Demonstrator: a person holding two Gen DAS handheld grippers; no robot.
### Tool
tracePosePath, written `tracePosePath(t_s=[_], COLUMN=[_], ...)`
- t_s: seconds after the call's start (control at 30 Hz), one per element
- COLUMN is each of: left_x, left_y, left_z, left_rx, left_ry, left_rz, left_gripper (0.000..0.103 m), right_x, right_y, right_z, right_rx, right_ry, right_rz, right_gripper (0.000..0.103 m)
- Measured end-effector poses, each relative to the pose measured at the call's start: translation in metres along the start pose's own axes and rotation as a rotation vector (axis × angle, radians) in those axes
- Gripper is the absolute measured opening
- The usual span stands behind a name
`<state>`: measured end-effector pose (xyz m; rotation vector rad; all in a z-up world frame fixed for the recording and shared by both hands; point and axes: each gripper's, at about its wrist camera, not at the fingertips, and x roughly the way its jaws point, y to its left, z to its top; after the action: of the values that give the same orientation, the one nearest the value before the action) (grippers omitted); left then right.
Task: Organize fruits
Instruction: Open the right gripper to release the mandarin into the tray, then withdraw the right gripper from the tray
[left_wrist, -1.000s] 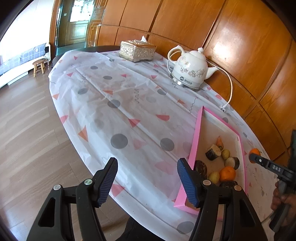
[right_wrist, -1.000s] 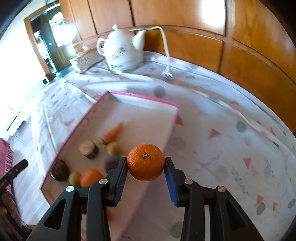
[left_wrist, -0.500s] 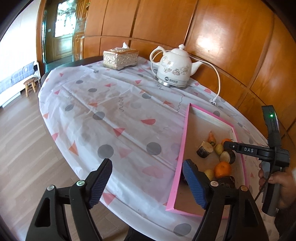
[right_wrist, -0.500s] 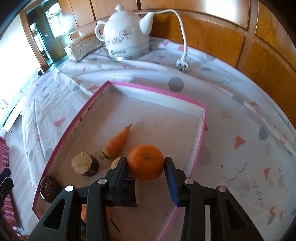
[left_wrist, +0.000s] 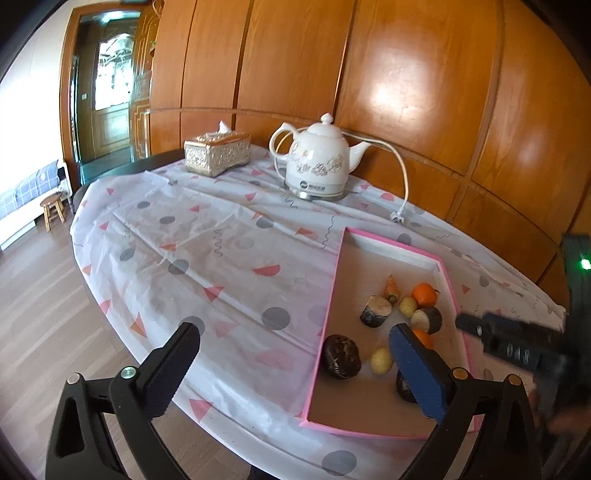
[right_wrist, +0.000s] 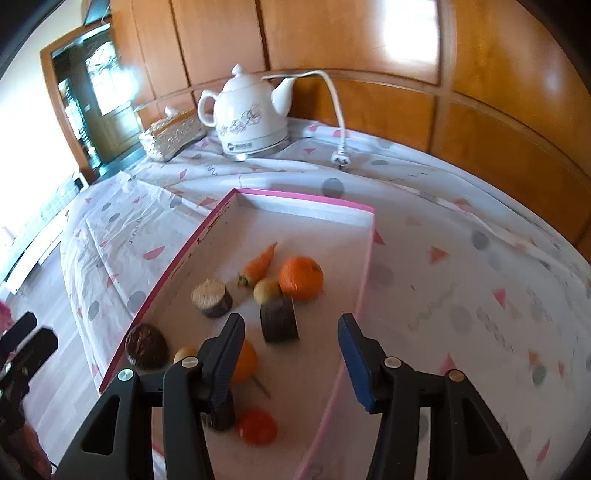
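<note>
A pink-rimmed tray (right_wrist: 295, 199) (left_wrist: 334, 295) lies on the patterned tablecloth. In it an orange (right_wrist: 301, 277) (left_wrist: 424, 294) rests free beside a carrot (right_wrist: 258, 264) and a small yellow-green fruit (right_wrist: 266, 290). Two dark cut chunks (right_wrist: 279, 319), a dark round fruit (right_wrist: 146, 346), a second orange (right_wrist: 245, 362) and a red fruit (right_wrist: 256, 426) lie nearer. My right gripper (right_wrist: 291, 325) hovers over the tray's near part, jaws opening with nothing between them. My left gripper (left_wrist: 291, 332) hangs over the cloth at the tray's left rim, jaws opening wide and empty.
A white kettle (left_wrist: 317, 166) with its cord and plug (left_wrist: 399, 218) stands at the back, a tissue box (left_wrist: 216, 153) to its left. Wooden wall panels close the far side. The table edge curves round on the left, with floor and a stool (left_wrist: 53, 212) beyond.
The right gripper carried the orange over the tray, let it go and drew back; the orange now lies by the carrot. The left gripper's jaws spread wider and it lifted a little.
</note>
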<state>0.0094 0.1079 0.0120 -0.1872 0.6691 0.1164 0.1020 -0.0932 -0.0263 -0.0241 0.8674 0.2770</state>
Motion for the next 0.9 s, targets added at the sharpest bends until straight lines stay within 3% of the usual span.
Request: tracePosePath(t_s=[0.1,0.33,0.6,0.9], left_x=[-0.004,-0.011,-0.015,-0.017], left_y=[-0.007,-0.023,-0.030,-0.033], left_z=[-0.001,-0.006,-0.009,-0.011], left_rx=[0.017,0.051,0.057,0.082], left_ry=[-0.010,-0.020,-0.021,-0.036], left_rz=[0.002,0.004,0.028,0.077], left_gripper=[0.103,0.103,0.103,0.103], right_x=[-0.013,-0.031,-0.040,-0.044], right_y=[0.001,0.004,0.006,0.007], right_z=[-0.020,-0.057,-0.067,-0.070], right_rx=[0.029,0.055,0.047,0.048], right_ry=[-0.026,-0.055,-0.086,-0.104], right_rz=[-0.039,-0.112,-0.171,-0.179], right_gripper=[0.060,0.061,0.062,0.062])
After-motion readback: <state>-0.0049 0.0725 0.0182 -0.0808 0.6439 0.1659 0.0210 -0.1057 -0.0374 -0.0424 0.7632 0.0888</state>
